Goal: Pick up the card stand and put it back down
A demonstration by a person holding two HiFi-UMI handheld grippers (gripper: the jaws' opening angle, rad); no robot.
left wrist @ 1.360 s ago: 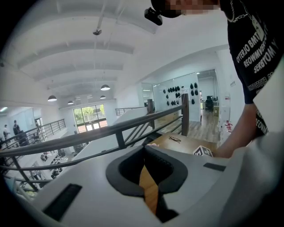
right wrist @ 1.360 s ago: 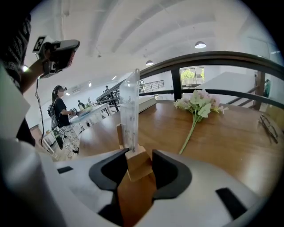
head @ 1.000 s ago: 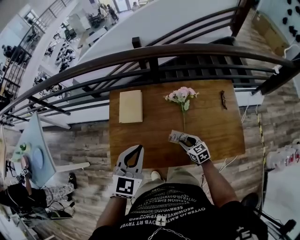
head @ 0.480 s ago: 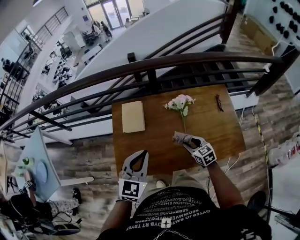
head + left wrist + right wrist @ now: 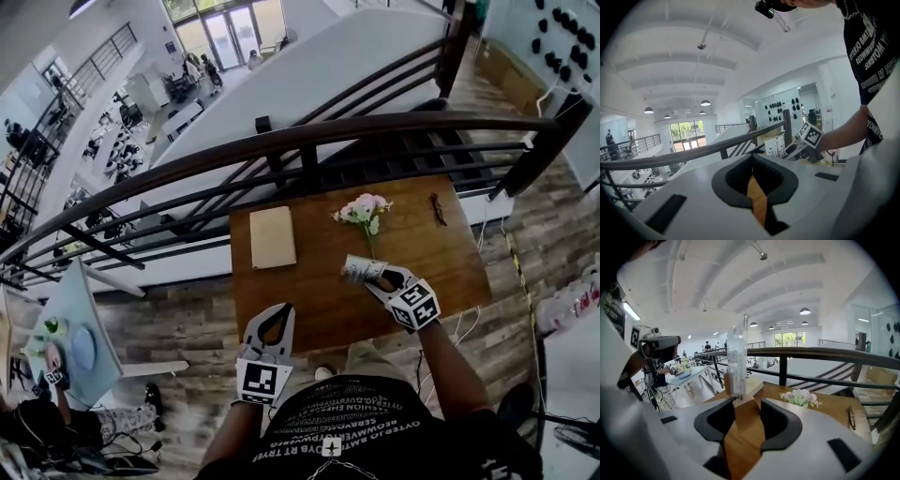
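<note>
Head view | right gripper (image 5: 369, 273) over table (image 5: 314, 286), fingers clamped on card stand (image 5: 352, 268) | left gripper (image 5: 280, 308) lower, fingers together

A brown square table made of wood (image 5: 309, 300) stands on a floor of grey-brown wooden planks (image 5: 187, 314). Its far edge sits just beside a dark rail. Three things lie on the table top. A flat, pale tan book (image 5: 273, 236) lies near the far left corner. A small bunch of pink and white flowers with a thin green stem (image 5: 362, 210) lies near the middle, with the blooms toward the rail. A pair of dark glasses (image 5: 438, 208) lies near the far right corner, well apart from the book.
</note>
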